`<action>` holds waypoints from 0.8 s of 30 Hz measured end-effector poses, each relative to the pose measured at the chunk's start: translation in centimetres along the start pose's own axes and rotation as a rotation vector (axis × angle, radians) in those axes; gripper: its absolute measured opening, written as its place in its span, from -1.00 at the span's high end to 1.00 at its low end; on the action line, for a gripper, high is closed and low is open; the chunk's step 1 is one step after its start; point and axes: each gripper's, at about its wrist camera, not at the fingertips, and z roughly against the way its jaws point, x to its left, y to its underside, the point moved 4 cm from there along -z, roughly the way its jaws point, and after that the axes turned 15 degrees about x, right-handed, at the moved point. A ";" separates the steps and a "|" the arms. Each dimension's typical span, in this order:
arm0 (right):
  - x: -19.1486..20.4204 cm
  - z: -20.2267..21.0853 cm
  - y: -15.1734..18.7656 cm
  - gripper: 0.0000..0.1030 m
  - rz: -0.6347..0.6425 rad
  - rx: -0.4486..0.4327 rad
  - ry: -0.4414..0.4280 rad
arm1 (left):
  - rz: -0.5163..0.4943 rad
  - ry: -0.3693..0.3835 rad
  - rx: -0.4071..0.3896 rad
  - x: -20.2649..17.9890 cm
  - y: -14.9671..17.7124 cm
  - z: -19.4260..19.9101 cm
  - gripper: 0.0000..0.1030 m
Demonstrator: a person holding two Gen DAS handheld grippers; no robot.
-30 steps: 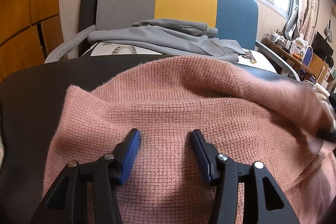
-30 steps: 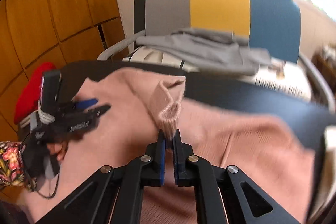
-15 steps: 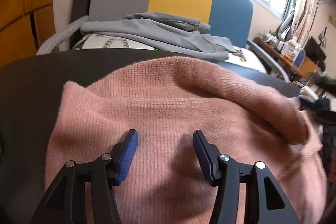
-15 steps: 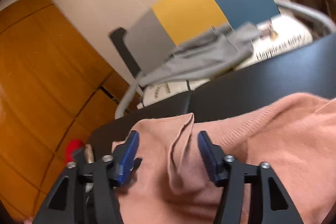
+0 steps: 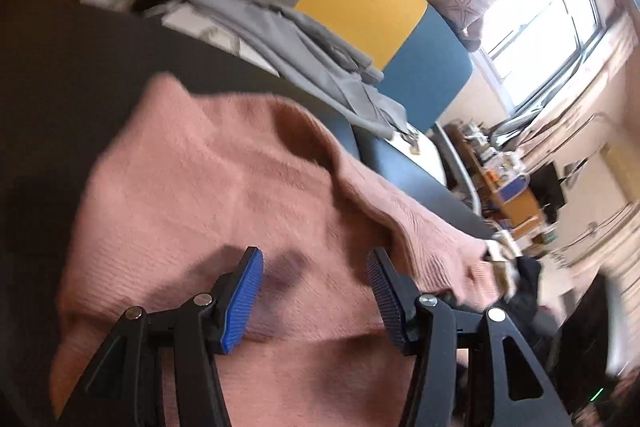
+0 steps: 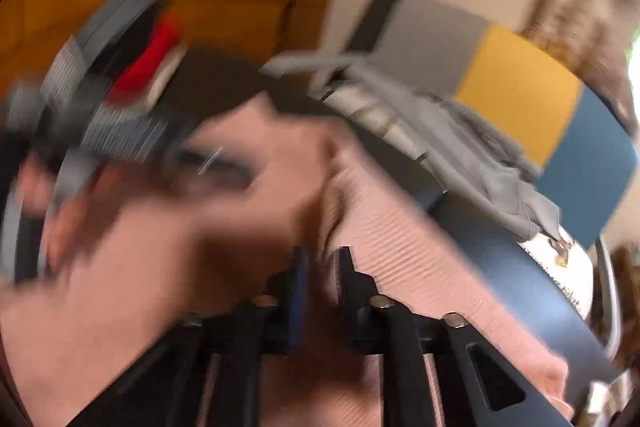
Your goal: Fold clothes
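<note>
A pink knit sweater [image 5: 224, 187] lies spread on the dark table [image 5: 60, 67]. My left gripper [image 5: 314, 291] is open and empty, its blue pads just above the sweater's near part. In the blurred right wrist view the sweater [image 6: 404, 259] shows a raised fold running up from my right gripper [image 6: 322, 279]. The right jaws stand close together with pink knit in the narrow gap; the blur hides whether they pinch it.
A grey, yellow and blue chair back [image 5: 360, 7] stands behind the table with a grey garment [image 5: 312, 63] draped on its seat. Stacked clothes, one red [image 6: 156, 63], sit at the table's far left. A cluttered desk [image 5: 508, 183] and a window lie to the right.
The right jaws, shut on the sleeve a second ago and open half a second ago, are now nearly closed, with the view swinging fast. The left gripper has tilted and stays open.
</note>
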 end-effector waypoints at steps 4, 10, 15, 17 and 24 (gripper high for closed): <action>-3.0 2.0 4.1 0.20 -0.399 -0.089 -0.230 | 0.059 0.126 0.033 0.2 0.2 -0.4 -0.08; -10.9 2.9 10.5 0.18 -0.990 -0.224 -0.502 | 0.066 0.196 0.044 -2.5 -2.1 -0.7 -0.15; -12.1 -0.6 8.9 0.18 -1.094 -0.110 -0.587 | 0.018 0.074 0.174 -4.4 -2.9 -4.2 -0.16; -12.3 -1.7 8.2 0.29 -1.120 -0.090 -0.587 | -0.007 0.040 0.226 -4.9 -2.4 -5.5 -0.05; -15.4 3.3 6.5 0.90 -1.001 -0.190 -0.358 | -0.099 0.096 0.177 -7.7 -0.2 -4.2 0.78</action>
